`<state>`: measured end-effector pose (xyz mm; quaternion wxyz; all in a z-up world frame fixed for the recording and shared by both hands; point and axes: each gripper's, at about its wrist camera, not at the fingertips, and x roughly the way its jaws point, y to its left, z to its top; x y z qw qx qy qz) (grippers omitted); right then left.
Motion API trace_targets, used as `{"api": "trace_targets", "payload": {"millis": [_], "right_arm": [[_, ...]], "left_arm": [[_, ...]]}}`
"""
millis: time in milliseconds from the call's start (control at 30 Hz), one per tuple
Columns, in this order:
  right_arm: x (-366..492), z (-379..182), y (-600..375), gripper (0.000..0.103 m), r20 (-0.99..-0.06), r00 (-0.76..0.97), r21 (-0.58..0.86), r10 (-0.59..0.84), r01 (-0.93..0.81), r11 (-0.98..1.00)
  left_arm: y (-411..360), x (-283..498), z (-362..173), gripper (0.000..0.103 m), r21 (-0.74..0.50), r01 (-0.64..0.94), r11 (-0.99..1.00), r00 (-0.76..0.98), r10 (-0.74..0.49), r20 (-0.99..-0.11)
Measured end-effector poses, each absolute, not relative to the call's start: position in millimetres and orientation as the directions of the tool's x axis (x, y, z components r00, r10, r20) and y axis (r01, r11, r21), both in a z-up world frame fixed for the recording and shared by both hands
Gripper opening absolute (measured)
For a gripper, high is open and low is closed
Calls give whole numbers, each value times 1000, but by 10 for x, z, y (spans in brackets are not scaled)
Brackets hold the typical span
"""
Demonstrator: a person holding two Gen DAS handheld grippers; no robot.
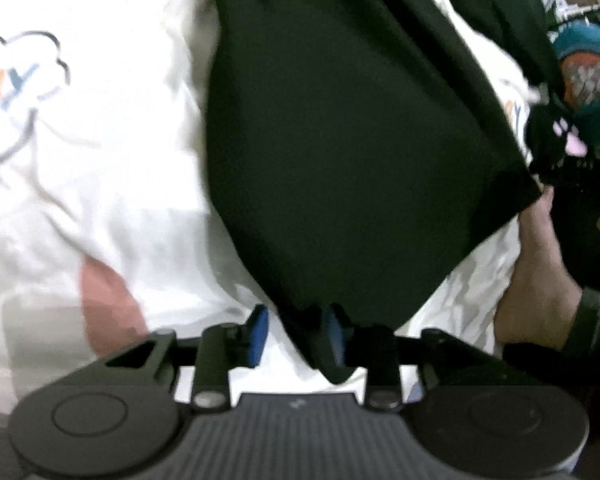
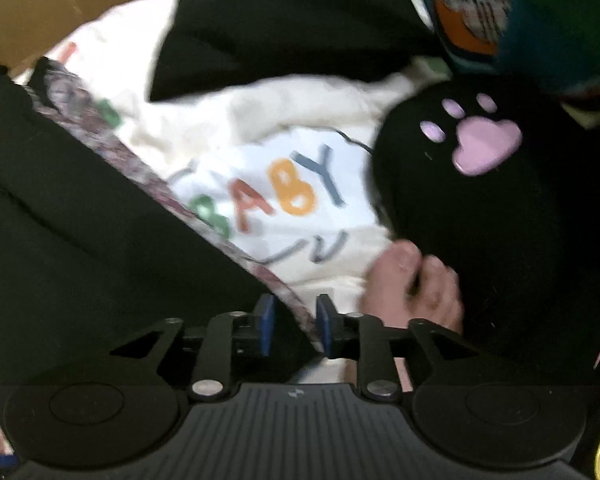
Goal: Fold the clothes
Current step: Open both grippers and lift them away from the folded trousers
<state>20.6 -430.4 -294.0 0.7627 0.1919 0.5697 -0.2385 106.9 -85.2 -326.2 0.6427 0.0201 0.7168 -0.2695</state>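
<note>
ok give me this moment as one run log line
phase: mid-fold | left gripper: shut on dark garment | right gripper: shut on patterned hem | under: white printed cloth

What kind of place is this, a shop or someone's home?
Most likely a home, perhaps a bed or floor spread with laundry. A white printed cloth with coloured BABY lettering lies under a dark green garment, beside a black plush slipper with a pink paw print and bare toes.
</note>
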Motion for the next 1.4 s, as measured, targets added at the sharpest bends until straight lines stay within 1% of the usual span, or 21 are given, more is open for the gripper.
{"api": "trace_targets", "payload": {"millis": [167, 267, 400, 433, 467, 567, 667, 767, 833, 900, 933, 967, 1000, 1133, 1200, 1267, 1333, 1400], "right_arm": [[468, -2491, -4172, 30, -933, 313, -7, -179, 479, 878], [669, -2149, -4121, 30, -917, 363, 3, -164, 420, 908], [936, -1719, -4014, 32, -908, 395, -4, -139, 325, 946], [961, -1643, -3982, 33, -907, 398, -6, -138, 315, 949], [987, -1567, -3951, 39, -906, 400, -9, -136, 304, 953], [1064, -1339, -3855, 42, -904, 407, -17, -131, 273, 962], [1141, -1110, -3760, 48, -901, 414, -25, -126, 241, 970], [1218, -882, -3665, 51, -899, 421, -33, -121, 209, 977], [1269, -729, -3602, 58, -897, 426, -39, -117, 187, 982], [1321, -577, -3538, 70, -896, 430, -45, -113, 166, 985], [1346, -501, -3507, 73, -895, 432, -48, -111, 155, 987], [1377, -474, -3498, 76, -895, 434, -47, -107, 148, 988], [1411, -494, -3511, 77, -895, 434, -42, -102, 146, 988], [1550, -596, -3570, 77, -899, 432, -18, -75, 134, 991], [1635, -682, -3613, 78, -910, 411, 9, -52, 145, 989], [1728, -762, -3643, 78, -921, 390, 37, -25, 150, 988], [1832, -837, -3636, 78, -926, 377, 61, 7, 132, 989], [1908, -954, -3632, 78, -922, 387, 60, 15, 105, 993]], "left_arm": [[-597, 1321, -2999, 36, -365, 350, 863, -108, -350, -930], [-428, 1507, -2817, 36, -382, 324, 866, -70, -381, -922], [-215, 1848, -2416, 38, -406, 313, 859, 8, -430, -903], [-157, 1943, -2304, 38, -409, 317, 855, 27, -439, -898], [-115, 2013, -2220, 38, -410, 322, 854, 41, -445, -895], [-51, 2196, -2007, 38, -404, 335, 851, 75, -451, -889], [-11, 2358, -1857, 39, -378, 360, 853, 98, -437, -894], [19, 2511, -1722, 39, -369, 375, 850, 114, -438, -892], [9, 2587, -1610, 41, -375, 400, 836, 124, -454, -882], [-42, 2633, -1522, 42, -361, 408, 838, 139, -448, -883], [-69, 2655, -1479, 42, -353, 412, 840, 147, -444, -884], [-88, 2683, -1438, 42, -347, 415, 841, 156, -441, -884], [-92, 2705, -1396, 42, -341, 421, 841, 163, -440, -883], [-204, 2831, -1276, 45, -298, 451, 841, 208, -424, -881], [-281, 2918, -1258, 47, -297, 442, 847, 220, -423, -879], [-410, 2994, -1255, 48, -285, 477, 832, 223, -428, -876], [-548, 3081, -1240, 51, -256, 500, 827, 240, -416, -877], [-667, 3214, -1254, 53, -239, 489, 839, 247, -396, -885]]}}
